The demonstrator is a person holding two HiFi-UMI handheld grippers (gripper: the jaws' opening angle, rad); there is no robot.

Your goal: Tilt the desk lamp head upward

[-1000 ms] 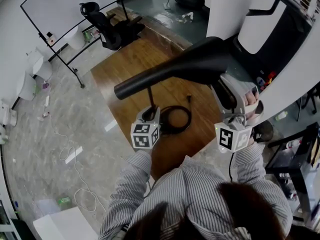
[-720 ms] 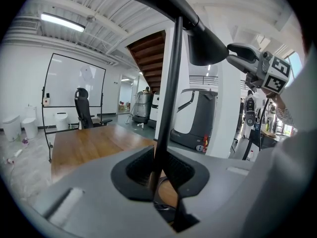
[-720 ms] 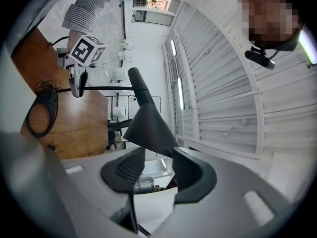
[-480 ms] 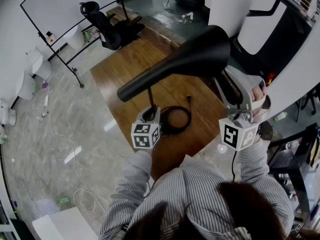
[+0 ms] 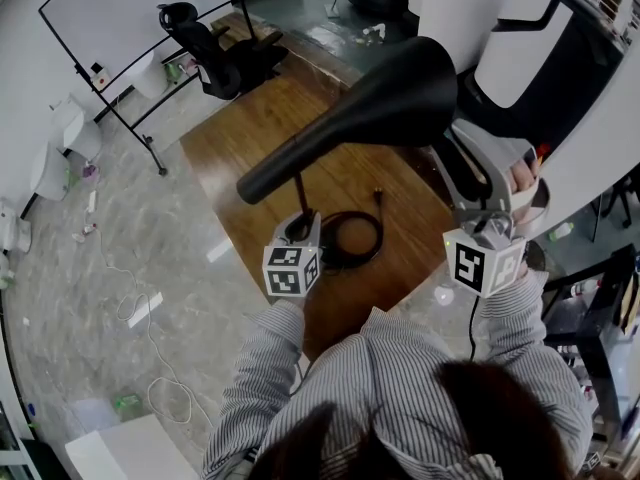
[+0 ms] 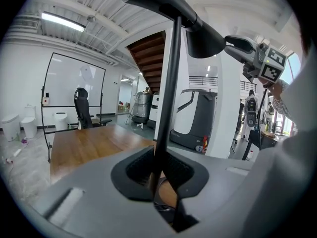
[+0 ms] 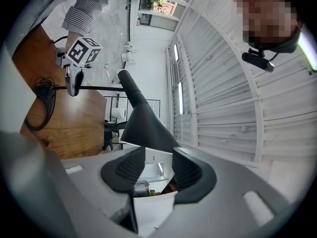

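Position: I stand at a wooden table (image 5: 262, 138) with a gripper in each hand.

Task item: the black desk lamp stands on that table. Its thin pole (image 6: 169, 83) rises from a spot beside a black cable loop (image 5: 352, 238). The lamp head (image 5: 392, 103) sits on top of the pole. In the head view its wide shade end lies to my right and its narrow tail reaches out to my left.

Left gripper (image 5: 298, 230): it is low on the pole, marker cube toward me. Its own view shows the pole running straight up between the ribbed pads. The jaws are closing on it. The pole lies against one pad, with a sliver of gap at the other, so I do not record a firm clamp.

Right gripper (image 5: 456, 160): it is raised under the wide end of the lamp head. Its view shows the jaws standing apart, with the shade's black cone just beyond the tips. Nothing sits between the pads. I cannot tell whether the tips touch the shade rim.
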